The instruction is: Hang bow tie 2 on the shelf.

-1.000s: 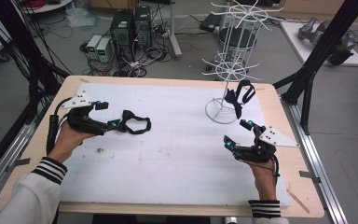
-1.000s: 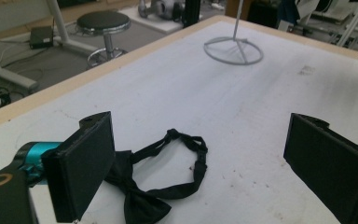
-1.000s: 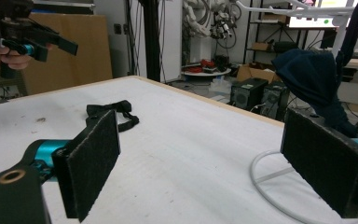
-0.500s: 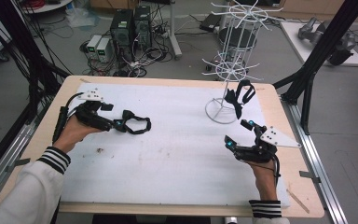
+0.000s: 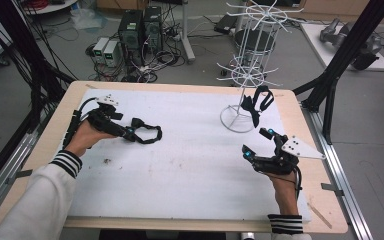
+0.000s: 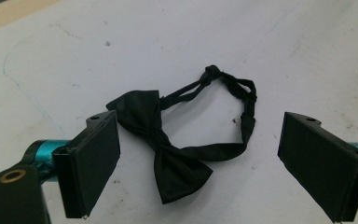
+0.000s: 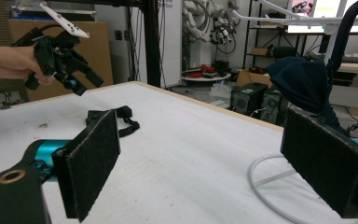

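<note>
Left claw (image 6: pixel 200 154) wide open, black bow tie (image 6: pixel 168 140) flat between its jaws, untouched

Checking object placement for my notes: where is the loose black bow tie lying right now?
In the high view the bow tie lies flat on the left part of the white mat, just ahead of the open left gripper, untouched.

1. The bow tie (image 5: pixel 145 133) lies on the table (image 5: pixel 190 165), left of centre in the high view.
2. The left gripper (image 5: pixel 128 133) sits just left of it.
3. The wire rack (image 5: pixel 250 75) stands at upper right, another bow tie (image 5: pixel 257 102) hanging on it.
4. The right gripper (image 5: pixel 258 141) is below the rack.
</note>
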Available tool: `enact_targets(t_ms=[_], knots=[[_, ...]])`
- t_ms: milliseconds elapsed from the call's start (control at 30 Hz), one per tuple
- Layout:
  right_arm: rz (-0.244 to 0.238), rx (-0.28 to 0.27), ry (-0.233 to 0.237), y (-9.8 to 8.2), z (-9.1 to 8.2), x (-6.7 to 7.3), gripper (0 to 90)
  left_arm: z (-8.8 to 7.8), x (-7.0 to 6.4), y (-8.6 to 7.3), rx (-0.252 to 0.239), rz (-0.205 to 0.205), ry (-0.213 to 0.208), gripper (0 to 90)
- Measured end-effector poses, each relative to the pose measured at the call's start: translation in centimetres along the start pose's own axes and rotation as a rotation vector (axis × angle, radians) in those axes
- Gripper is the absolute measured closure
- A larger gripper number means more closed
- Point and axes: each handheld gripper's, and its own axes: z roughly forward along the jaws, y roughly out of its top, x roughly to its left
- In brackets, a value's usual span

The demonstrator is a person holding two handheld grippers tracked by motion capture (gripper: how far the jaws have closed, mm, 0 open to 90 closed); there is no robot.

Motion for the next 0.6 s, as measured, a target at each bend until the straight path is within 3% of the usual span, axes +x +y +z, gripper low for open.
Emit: enact_targets(t_ms=[400,600], knots=[[-0.001,-0.004,-0.002,0.0,-0.1,-0.1,11.2,1.3,0.6,-0.1,0.074,-0.032,0.007,16.7],[0.000,-0.004,0.001,0.0,0.0,0.0,11.2,1.9,0.9,-0.3,0.144,-0.039,-0.006,21.8]])
